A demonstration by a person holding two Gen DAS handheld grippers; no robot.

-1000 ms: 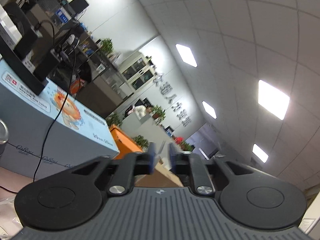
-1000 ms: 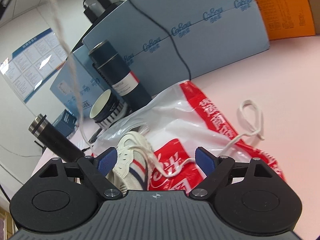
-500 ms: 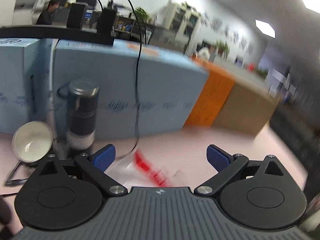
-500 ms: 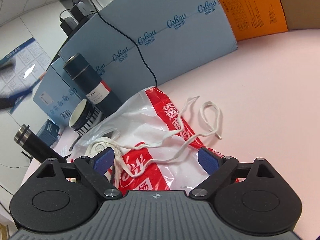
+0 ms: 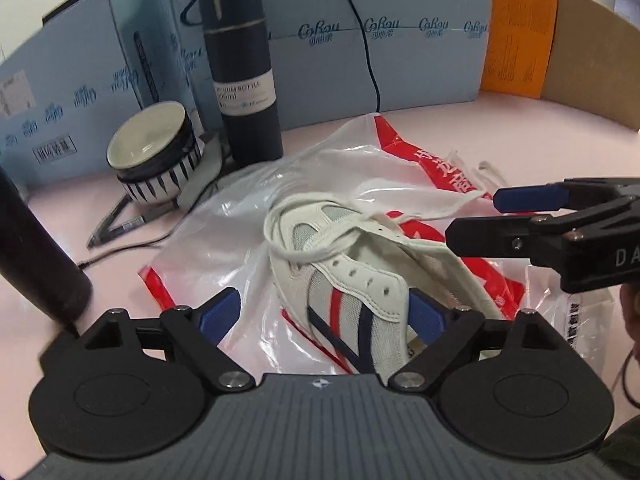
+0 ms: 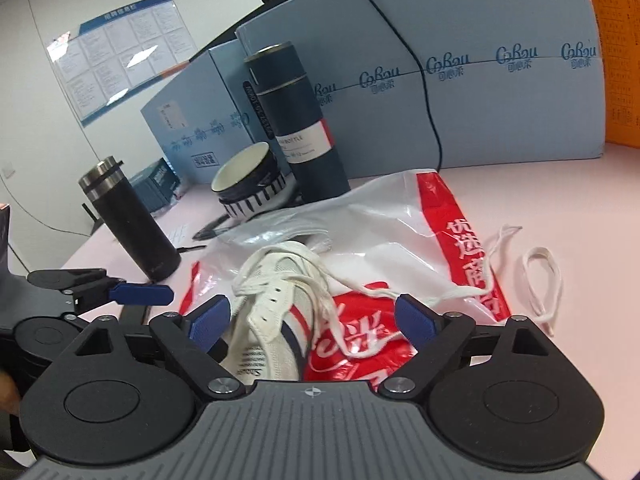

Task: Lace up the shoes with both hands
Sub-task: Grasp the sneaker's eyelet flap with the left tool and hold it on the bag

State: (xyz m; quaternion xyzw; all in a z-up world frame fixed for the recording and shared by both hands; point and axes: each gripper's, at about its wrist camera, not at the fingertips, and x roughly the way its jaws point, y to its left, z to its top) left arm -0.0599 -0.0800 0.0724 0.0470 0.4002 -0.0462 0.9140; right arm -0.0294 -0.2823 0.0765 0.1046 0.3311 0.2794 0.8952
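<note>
A white sneaker (image 5: 348, 280) with red and navy stripes lies on a red-and-white plastic bag (image 5: 240, 220) on the pink table. My left gripper (image 5: 323, 314) hangs over it with its jaws wide and closing. The sneaker's side sits between them, close to the right pad (image 5: 426, 316), with no clear press. My right gripper (image 6: 312, 320) is open above the sneaker (image 6: 280, 320) and a strand of white lace. It also shows side-on as my right gripper (image 5: 516, 216) at the right edge. The loose lace (image 6: 540, 280) trails over the bag onto the table.
Behind the bag (image 6: 384, 216) stand a dark blue bottle (image 5: 244, 80), a striped bowl (image 5: 156, 152) and a black flask (image 6: 128, 220). Blue boxes (image 5: 400, 60) with a black cable wall off the back. A pen (image 5: 116, 228) lies at the left.
The left gripper swung down from facing the ceiling to the sneaker and its jaws opened wide. The lace that hung taut upward dropped onto the bag and table.
</note>
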